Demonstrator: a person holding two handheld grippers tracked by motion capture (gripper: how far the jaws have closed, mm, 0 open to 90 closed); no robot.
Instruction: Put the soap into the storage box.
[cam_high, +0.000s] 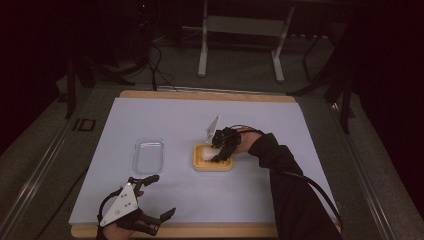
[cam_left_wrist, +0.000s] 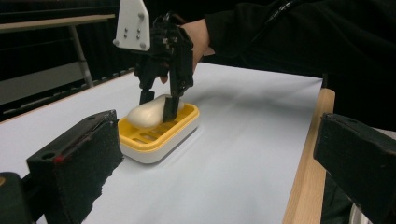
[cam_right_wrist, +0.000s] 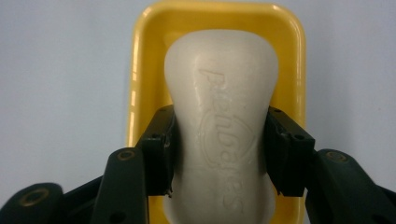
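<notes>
A white bar of soap (cam_high: 206, 151) with raised lettering (cam_right_wrist: 222, 84) lies in a yellow soap dish (cam_high: 212, 166) near the middle of the table. My right gripper (cam_high: 218, 150) points down into the dish, shut on the soap, its two black pads pressing the bar's narrow waist (cam_right_wrist: 219, 154). In the left gripper view the soap (cam_left_wrist: 142, 114) rests on the dish (cam_left_wrist: 154, 140) with the right gripper (cam_left_wrist: 158, 106) clamped over its far end. My left gripper (cam_high: 161, 195) stands open near the front left edge, its jaws (cam_left_wrist: 219, 158) wide apart with nothing between them.
A clear plastic lid or tray (cam_high: 148, 155) lies left of the dish. A pale blue mat (cam_high: 165, 120) covers the wooden table, whose front edge (cam_high: 200, 231) is close to the left gripper. A metal frame (cam_high: 202, 50) stands on the floor behind the table.
</notes>
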